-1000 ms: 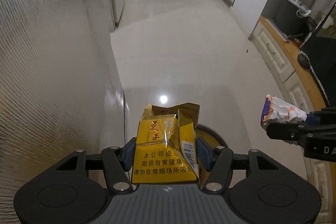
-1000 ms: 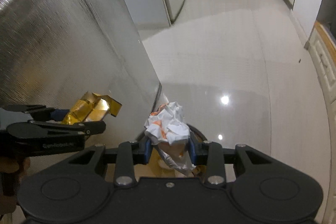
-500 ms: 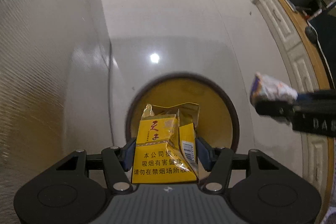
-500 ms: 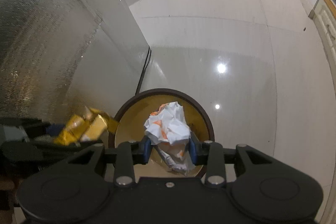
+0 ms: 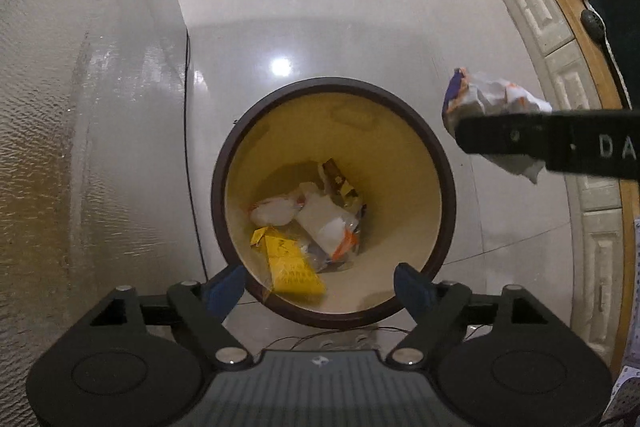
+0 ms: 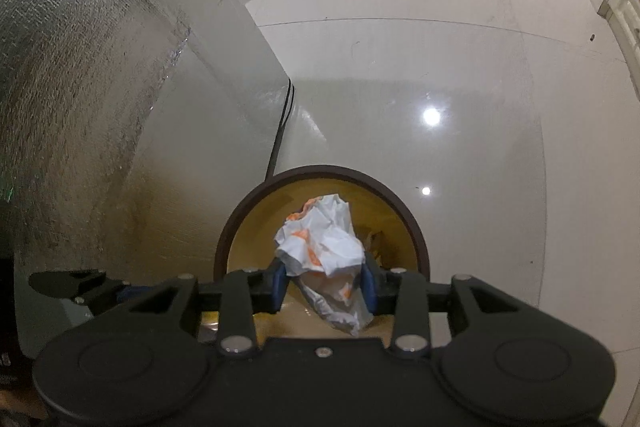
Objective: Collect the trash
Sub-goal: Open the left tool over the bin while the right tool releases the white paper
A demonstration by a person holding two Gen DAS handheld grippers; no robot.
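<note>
Now right gripper [image 6: 323, 285] clamping crumpled wrapper [image 6: 322, 247], hanging directly above bin [image 6: 236, 223] mouth; left gripper [image 5: 320, 285] gaping empty, hovering over bin.

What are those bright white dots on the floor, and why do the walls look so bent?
Left wrist view: one ceiling-light glare spot on the glossy floor beyond the bin; the fisheye lens bows the cabinet edge. Right wrist view: two glare spots, and the textured wall curves; the picture corners go black.
</note>
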